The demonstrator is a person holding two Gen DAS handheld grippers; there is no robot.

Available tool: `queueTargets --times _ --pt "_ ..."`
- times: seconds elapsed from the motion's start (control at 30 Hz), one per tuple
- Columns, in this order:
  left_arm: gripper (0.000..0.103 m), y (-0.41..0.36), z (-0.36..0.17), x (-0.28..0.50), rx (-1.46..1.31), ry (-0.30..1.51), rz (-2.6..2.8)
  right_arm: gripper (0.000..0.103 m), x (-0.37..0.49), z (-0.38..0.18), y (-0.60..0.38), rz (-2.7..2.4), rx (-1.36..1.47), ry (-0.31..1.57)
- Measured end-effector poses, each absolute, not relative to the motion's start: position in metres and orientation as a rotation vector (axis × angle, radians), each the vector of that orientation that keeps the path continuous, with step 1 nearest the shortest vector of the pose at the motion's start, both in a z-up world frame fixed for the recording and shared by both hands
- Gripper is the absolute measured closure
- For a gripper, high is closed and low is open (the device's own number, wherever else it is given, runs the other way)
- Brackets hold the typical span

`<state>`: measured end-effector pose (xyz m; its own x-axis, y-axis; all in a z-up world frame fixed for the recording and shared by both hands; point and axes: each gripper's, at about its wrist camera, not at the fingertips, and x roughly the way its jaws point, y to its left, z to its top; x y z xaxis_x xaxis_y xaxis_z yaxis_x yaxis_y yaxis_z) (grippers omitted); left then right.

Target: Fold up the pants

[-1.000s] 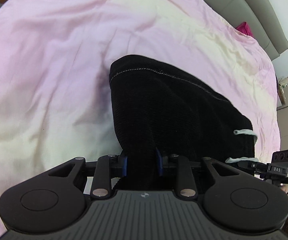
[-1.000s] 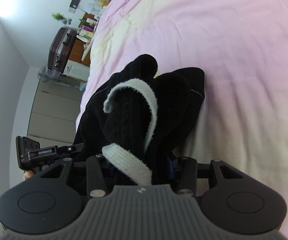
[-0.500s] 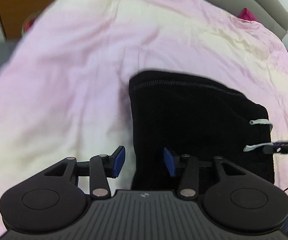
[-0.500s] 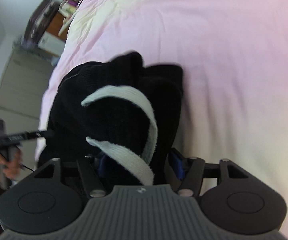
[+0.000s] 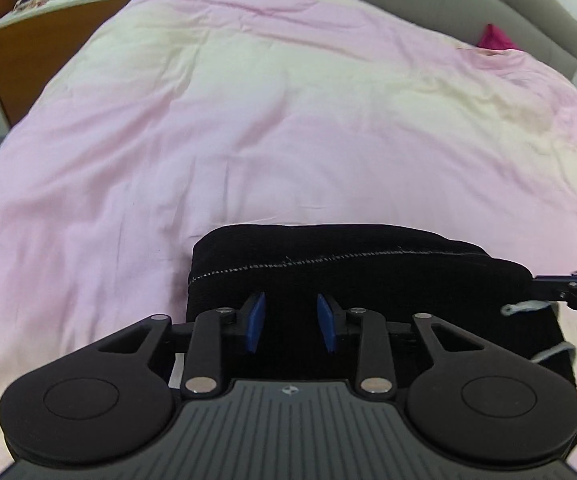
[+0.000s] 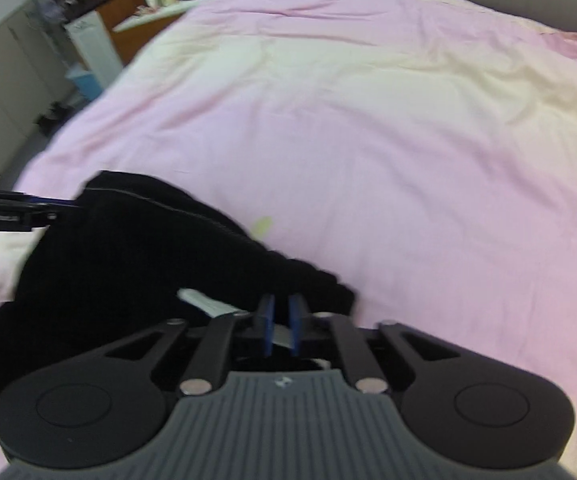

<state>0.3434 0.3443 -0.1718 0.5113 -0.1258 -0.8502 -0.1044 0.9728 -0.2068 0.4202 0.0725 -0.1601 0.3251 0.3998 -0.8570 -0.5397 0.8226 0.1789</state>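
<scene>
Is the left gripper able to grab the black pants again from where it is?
Probably yes. The left gripper is open right over the folded black pants on the bed, with nothing between them.

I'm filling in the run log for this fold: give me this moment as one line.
pants: folded bundle on pink bedsheet | left gripper: open, over pants | right gripper: nearly shut, white drawstring between fingers | grip: uncertain

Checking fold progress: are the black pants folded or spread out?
Folded: the black pants lie as a compact bundle on the pink sheet, no legs spread.
</scene>
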Motion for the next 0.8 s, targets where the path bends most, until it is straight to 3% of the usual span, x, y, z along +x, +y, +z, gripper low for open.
queueTargets --times 0.13,0.27,0.5,0.63,0.8 --pt "0.071 0.341 -0.187 0.364 -0.215 1.101 0.043 0.101 0.436 -0.175 0.068 0.594 -0.125 1.105" --pt "0.071 0.335 -0.166 0.355 -0.144 1.095 0.059 0.101 0.436 -0.170 0.073 0.578 -0.133 1.104" --pt "0.070 0.306 -0.123 0.257 0.064 1.013 -0.065 0.092 0.370 -0.131 0.049 0.652 -0.105 0.983" --pt "0.070 0.288 -0.130 0.203 0.155 1.028 -0.058 0.092 0.316 -0.128 0.038 0.701 -0.067 0.988" --pt "0.070 0.303 -0.160 0.169 0.020 1.127 -0.027 0.092 0.271 -0.149 0.035 0.680 -0.156 1.016"
